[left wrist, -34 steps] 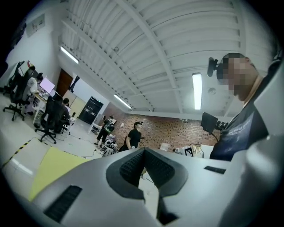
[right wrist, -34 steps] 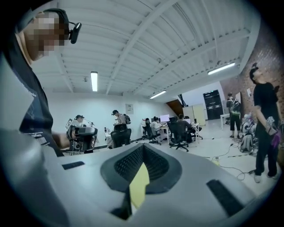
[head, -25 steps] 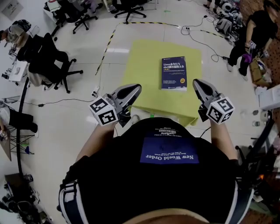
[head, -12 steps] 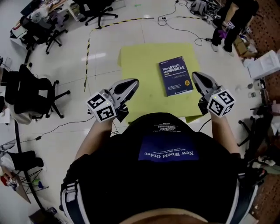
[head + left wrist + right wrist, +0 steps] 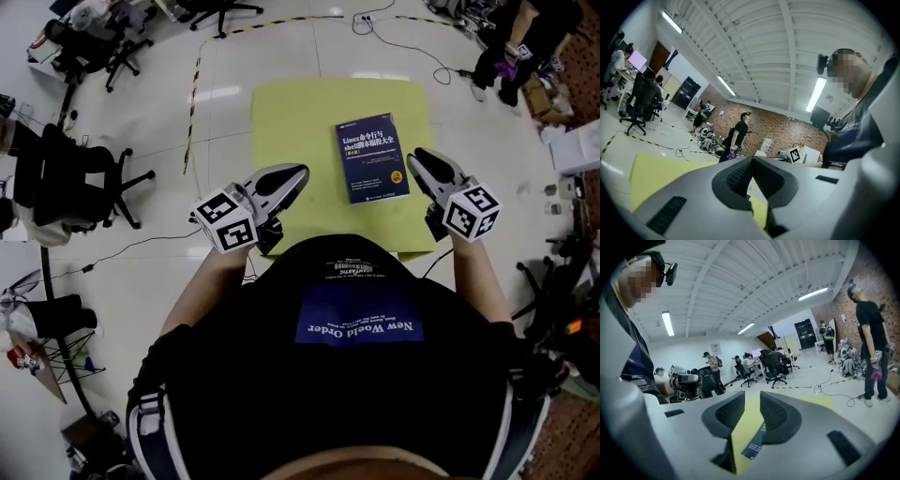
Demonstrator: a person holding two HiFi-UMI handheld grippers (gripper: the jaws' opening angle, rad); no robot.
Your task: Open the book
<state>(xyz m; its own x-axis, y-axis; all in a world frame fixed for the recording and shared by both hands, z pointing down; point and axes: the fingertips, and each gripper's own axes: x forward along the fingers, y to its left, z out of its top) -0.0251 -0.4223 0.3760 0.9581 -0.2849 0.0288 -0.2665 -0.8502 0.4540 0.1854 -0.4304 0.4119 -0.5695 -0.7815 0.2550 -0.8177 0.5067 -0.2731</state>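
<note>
Yellow table top [image 5: 291, 122] carries the blue book [image 5: 371, 157], which lies flat and closed, cover up, on the table's right half. Left gripper [image 5: 298, 174] is over the near left part of the table, well apart from the book, jaws pressed together and empty. Right gripper [image 5: 415, 158] is just beside the book's right edge. Its jaws are opening, with a narrow gap and nothing between them.
</note>
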